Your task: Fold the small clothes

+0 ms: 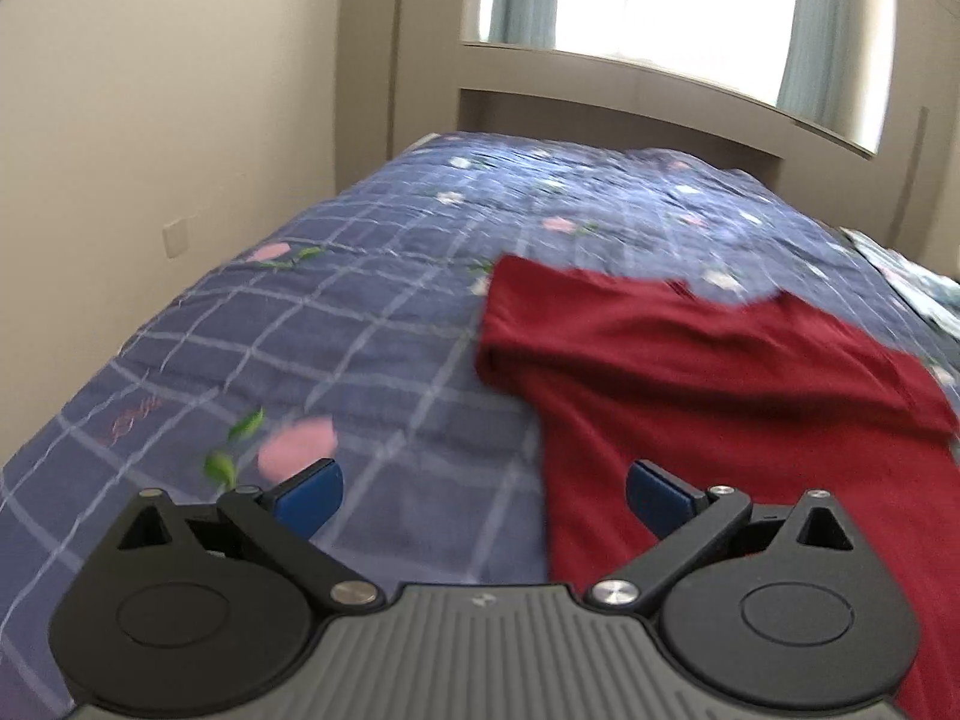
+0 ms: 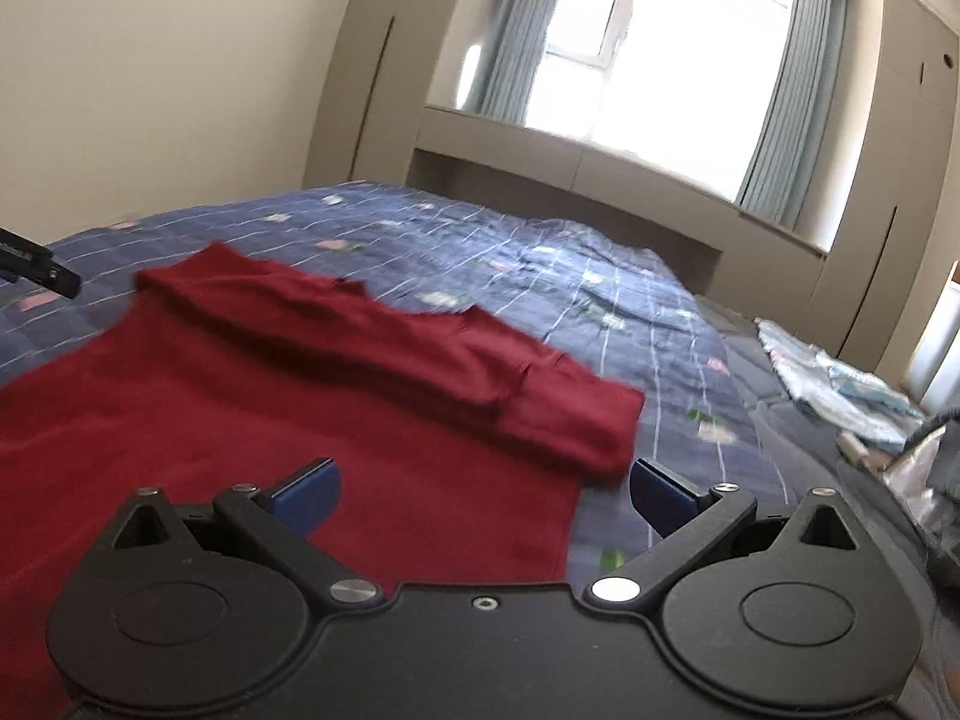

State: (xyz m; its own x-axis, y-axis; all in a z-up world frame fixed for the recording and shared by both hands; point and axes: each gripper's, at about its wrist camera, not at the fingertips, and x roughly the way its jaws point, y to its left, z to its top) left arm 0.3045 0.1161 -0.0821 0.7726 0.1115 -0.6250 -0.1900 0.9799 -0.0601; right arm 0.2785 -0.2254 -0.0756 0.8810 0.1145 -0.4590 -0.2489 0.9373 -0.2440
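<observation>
A dark red garment (image 1: 720, 396) lies spread on the blue checked bedspread (image 1: 372, 312), its far part folded over toward me. My left gripper (image 1: 483, 495) is open and empty, just above the garment's left edge. In the right wrist view the same garment (image 2: 288, 396) fills the left and middle. My right gripper (image 2: 483, 495) is open and empty over the garment's right edge, near the folded end. The tip of the left gripper (image 2: 42, 273) shows at the far left of that view.
The bed (image 2: 570, 276) with its flowered blue spread runs back to a headboard shelf under a bright window (image 2: 654, 60). A pale blue-and-white cloth pile (image 2: 834, 384) lies at the bed's right edge. A cream wall (image 1: 150, 120) stands close on the left.
</observation>
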